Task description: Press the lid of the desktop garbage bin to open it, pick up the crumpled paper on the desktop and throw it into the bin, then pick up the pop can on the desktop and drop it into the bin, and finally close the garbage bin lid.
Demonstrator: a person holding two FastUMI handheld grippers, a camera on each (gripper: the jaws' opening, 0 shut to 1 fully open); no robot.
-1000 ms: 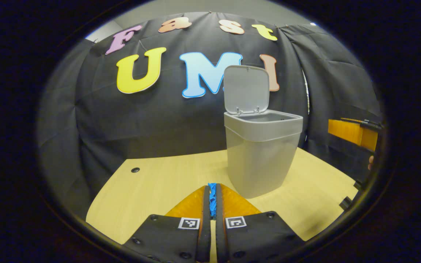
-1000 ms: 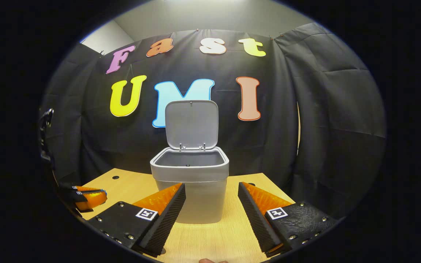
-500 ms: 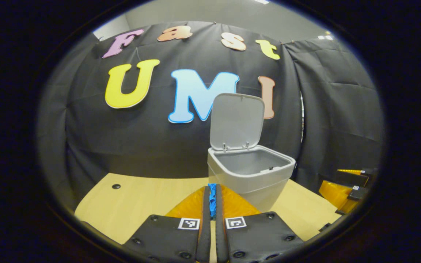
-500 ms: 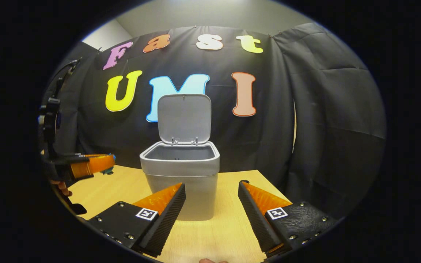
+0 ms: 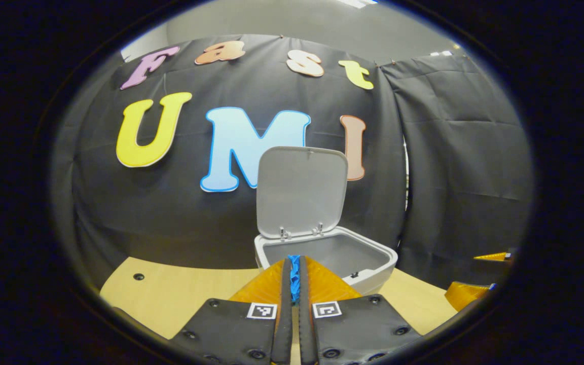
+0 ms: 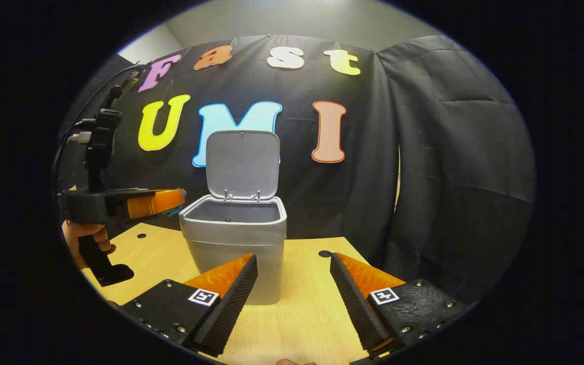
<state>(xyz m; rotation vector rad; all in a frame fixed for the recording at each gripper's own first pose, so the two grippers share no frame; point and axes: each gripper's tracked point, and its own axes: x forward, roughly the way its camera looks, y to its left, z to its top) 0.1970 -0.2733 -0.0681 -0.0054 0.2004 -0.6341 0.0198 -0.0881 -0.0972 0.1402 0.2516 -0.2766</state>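
Left gripper view: fingers (image 5: 294, 271) grasping crushed blue can (image 5: 294, 276) by grey bin (image 5: 373, 263), lid (image 5: 301, 191) upright.

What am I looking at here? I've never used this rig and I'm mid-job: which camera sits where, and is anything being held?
There is no robot arm. A person carries a two-finger gripper in each hand, and each gripper has its own fisheye camera looking along its fingers.

In the left gripper view, the left gripper is shut on a small blue crumpled scrap, probably the paper, and points at the grey plastic desktop bin. The bin's lid stands open.

In the right gripper view, the right gripper is open and empty. Off to one side, a hand holds the left gripper about level with the bin's rim.

The bin stands on a pale wooden table.
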